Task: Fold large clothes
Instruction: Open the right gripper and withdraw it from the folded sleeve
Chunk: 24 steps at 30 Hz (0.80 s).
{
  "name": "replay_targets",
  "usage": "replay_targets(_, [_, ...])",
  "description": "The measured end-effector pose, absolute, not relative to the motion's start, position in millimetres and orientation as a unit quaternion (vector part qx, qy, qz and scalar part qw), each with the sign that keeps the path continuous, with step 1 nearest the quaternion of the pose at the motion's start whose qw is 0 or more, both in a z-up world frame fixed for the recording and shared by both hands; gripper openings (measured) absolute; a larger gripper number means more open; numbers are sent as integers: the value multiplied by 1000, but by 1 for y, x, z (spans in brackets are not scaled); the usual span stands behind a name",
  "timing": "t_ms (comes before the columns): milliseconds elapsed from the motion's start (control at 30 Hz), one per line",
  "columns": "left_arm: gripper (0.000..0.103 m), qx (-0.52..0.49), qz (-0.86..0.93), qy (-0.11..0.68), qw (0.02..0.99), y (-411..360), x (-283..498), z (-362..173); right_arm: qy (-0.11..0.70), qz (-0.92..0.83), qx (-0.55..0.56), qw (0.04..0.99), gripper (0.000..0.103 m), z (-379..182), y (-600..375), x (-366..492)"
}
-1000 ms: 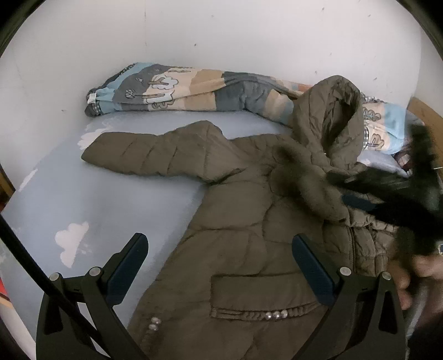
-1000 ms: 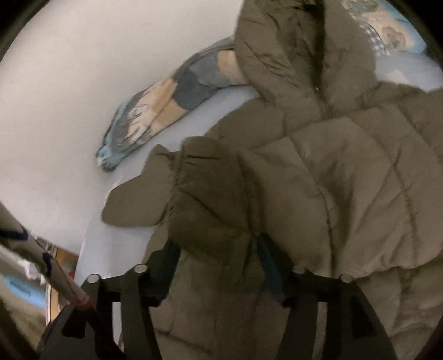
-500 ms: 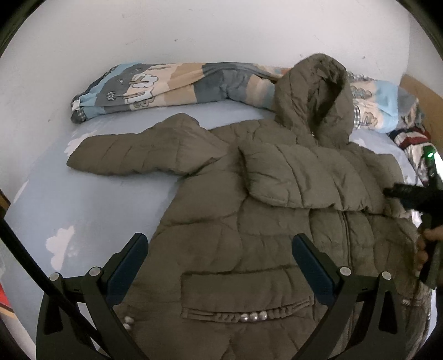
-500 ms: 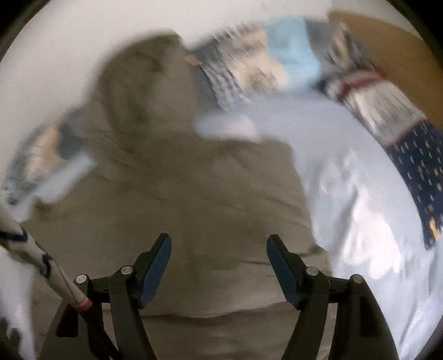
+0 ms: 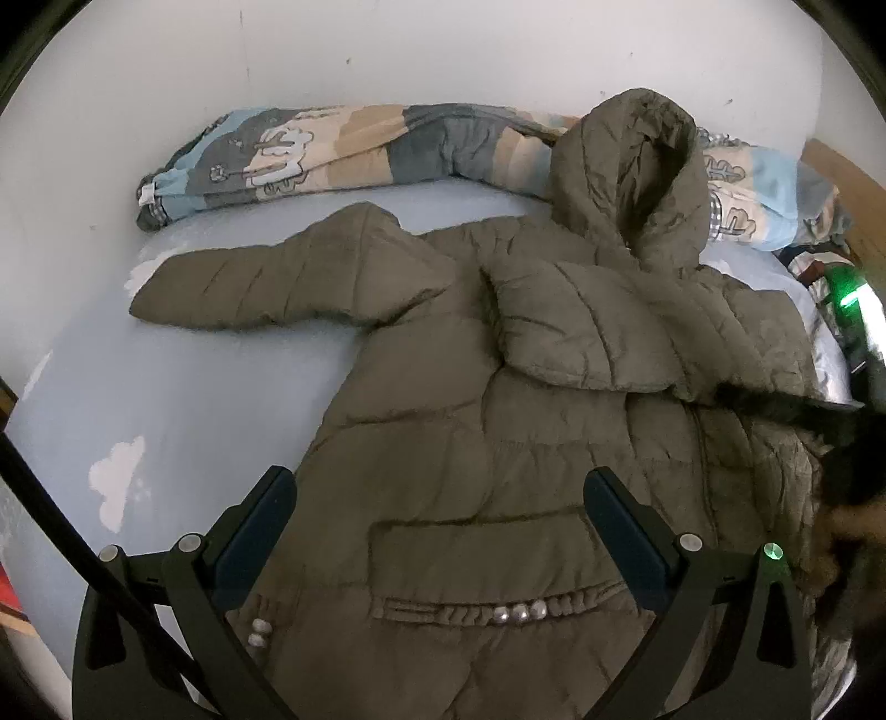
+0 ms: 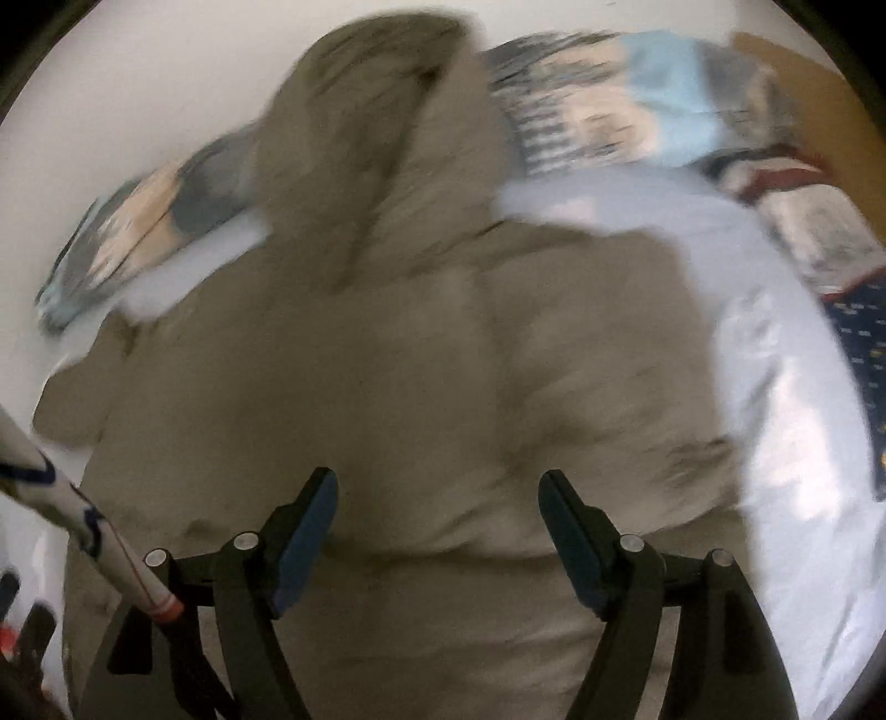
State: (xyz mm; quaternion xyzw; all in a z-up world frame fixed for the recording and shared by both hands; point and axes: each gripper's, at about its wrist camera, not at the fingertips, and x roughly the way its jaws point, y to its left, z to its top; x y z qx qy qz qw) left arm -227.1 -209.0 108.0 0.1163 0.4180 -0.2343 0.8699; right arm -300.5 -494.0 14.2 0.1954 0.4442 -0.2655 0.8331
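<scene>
Olive-brown quilted hooded puffer jacket (image 5: pixel 498 443) lies front up on the pale blue bed sheet (image 5: pixel 183 399), hood (image 5: pixel 626 171) toward the white wall (image 5: pixel 443 50) and resting against the rolled cartoon-print blanket (image 5: pixel 332 149).

Risks, as I judge them:
- The sleeve folded across the chest (image 5: pixel 576 327) is thick and springy; it looks likely to creep open unless pinned before the next fold.
- The other sleeve (image 5: pixel 277 282) is spread out to the side on the sheet. Grabbing only its outer shell could drag the body askew.
- Slippery padded fabric may slide from a shallow pinch.
- The hood stands puffed against the blanket and could snag there when the body is folded.

Appearance: matte, creased, horizontal quilting, a flap pocket with a row of small silvery studs (image 5: pixel 518 612) near the hem. Right wrist view is motion-blurred; detail is poor.

Left gripper (image 5: pixel 443 531) hovers over the lower front, jaws spread wide, nothing between them. Right gripper (image 6: pixel 437 526) is over the jacket too; its jaws have just been opening and stand apart, empty. Other clothes (image 6: pixel 864 354) lie at the far right on the sheet.
</scene>
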Motion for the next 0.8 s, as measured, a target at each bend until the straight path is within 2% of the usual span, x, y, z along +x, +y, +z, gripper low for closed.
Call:
replay_targets(100, [103, 117, -233, 417, 871, -205, -226, 110, 488, -282, 138, 815, 86, -13, -467, -283])
replay_targets(167, [103, 113, -231, 415, 873, -201, -225, 112, 511, -290, 115, 801, 86, -21, -460, -279])
replay_targets(500, [103, 90, -225, 419, 875, -186, -216, 117, 406, -211, 168, 873, 87, 73, -386, -375])
replay_targets(633, [103, 83, -211, 424, 877, -179, -208, 115, 375, -227, 200, 876, 87, 74, -368, -405])
replay_targets(800, [103, 94, -187, 425, 881, -173, -196, 109, 376, -224, 189, 879, 87, 52, -371, -398])
